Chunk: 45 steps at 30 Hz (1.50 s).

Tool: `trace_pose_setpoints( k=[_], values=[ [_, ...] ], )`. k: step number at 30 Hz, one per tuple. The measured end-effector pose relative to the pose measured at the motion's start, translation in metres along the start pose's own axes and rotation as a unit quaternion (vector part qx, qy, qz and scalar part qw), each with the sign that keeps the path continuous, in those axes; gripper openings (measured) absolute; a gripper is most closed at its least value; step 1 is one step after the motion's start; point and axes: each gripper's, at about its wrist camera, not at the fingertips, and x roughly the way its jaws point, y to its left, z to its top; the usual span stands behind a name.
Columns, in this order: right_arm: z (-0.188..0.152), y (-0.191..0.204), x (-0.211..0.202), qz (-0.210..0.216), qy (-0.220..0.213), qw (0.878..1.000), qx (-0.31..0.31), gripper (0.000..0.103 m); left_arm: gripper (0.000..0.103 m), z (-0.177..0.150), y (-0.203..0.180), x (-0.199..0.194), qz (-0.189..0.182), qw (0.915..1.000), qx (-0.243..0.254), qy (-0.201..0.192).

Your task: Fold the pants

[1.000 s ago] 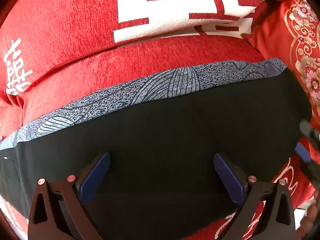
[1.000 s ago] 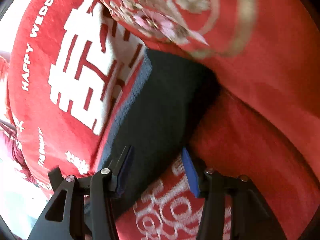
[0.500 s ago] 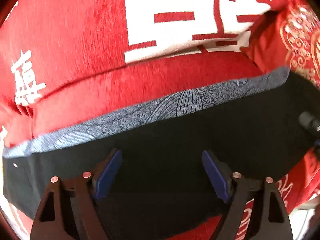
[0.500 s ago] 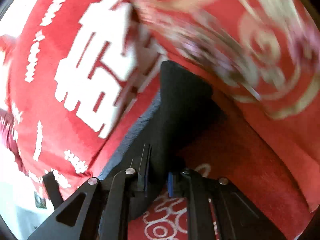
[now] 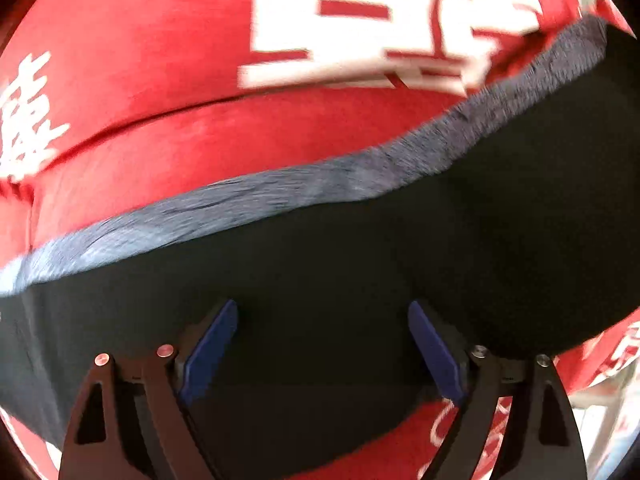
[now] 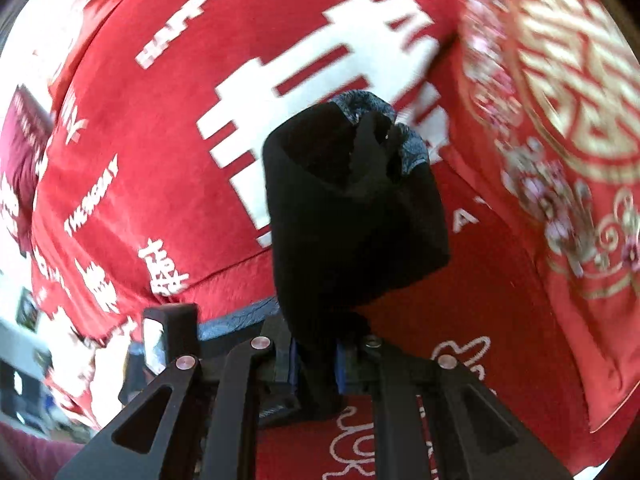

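Pants: black fabric pants (image 5: 320, 280) with a grey patterned band (image 5: 280, 196) along one edge are seen laid across a red blanket printed with large white characters (image 5: 160, 60); one end (image 6: 352, 208) is lifted off it.

Left gripper: the black two-finger left gripper (image 5: 322, 344) with blue pads is held over the middle of the pants; its jaws are spread wide and have just been opening a little, with only flat cloth shown between them and no pad pressed on it.

Right gripper: the right gripper (image 6: 316, 364) is seen with its jaws pressed nearly together, a bunched fold of the pants pinched between the blue pads; the cloth stands up from the jaws as a dark hanging mass.

Edges: the grey band is shown as the far edge of the pants from the left gripper, rising to the right; the near edge curves just below the right-hand finger.

Open room: bare red blanket is seen beyond the grey band. A red cushion with gold and floral embroidery (image 6: 568, 128) is seen right of the lifted end, near it.
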Motion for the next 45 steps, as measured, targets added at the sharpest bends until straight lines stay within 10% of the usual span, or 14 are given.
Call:
trace_pose_setpoints(
  k=[11, 15, 18, 21, 24, 28, 32, 42, 44, 45],
  values=[
    [-0.072, 0.169, 0.081, -0.030, 0.071, 0.978, -0.194, 0.021, 0.088, -0.047, 0.179, -0.085, 0.079, 0.9912, -0.102, -0.028],
    [-0.138, 0.208, 0.152, -0.107, 0.139, 0.943, -0.283, 0.034, 0.088, -0.074, 0.231, -0.083, 0.104, 0.9846, -0.140, -0.003],
    [-0.185, 0.229, 0.174, -0.184, 0.140, 0.893, -0.387, 0.048, 0.088, -0.089, 0.249, -0.082, 0.107, 0.9834, -0.146, 0.008],
    [-0.193, 0.239, 0.153, -0.140, 0.143, 0.894, -0.400, 0.064, 0.088, -0.090, 0.255, -0.079, 0.095, 0.9847, -0.146, 0.015],
    [-0.174, 0.221, 0.118, -0.025, 0.170, 0.937, -0.305, 0.065, 0.088, -0.078, 0.249, -0.080, 0.052, 0.9871, -0.151, 0.016],
    [-0.136, 0.156, 0.112, 0.061, 0.190, 0.979, -0.032, 0.065, 0.088, -0.058, 0.220, -0.081, -0.023, 0.9915, -0.127, 0.015],
    [-0.130, 0.091, 0.124, 0.117, 0.187, 0.961, 0.165, 0.063, 0.088, -0.040, 0.187, -0.070, -0.078, 0.9925, -0.090, 0.028],
    [-0.134, 0.046, 0.138, 0.151, 0.163, 0.932, 0.287, 0.055, 0.069, -0.026, 0.149, -0.036, -0.080, 0.9935, -0.051, 0.063],
    [-0.135, 0.038, 0.149, 0.155, 0.171, 0.921, 0.315, 0.007, 0.054, -0.025, 0.146, -0.038, -0.075, 0.9945, -0.044, 0.059],
    [-0.136, 0.036, 0.154, 0.146, 0.181, 0.918, 0.321, 0.005, 0.051, -0.024, 0.147, -0.040, -0.077, 0.9942, -0.046, 0.060]
  ],
)
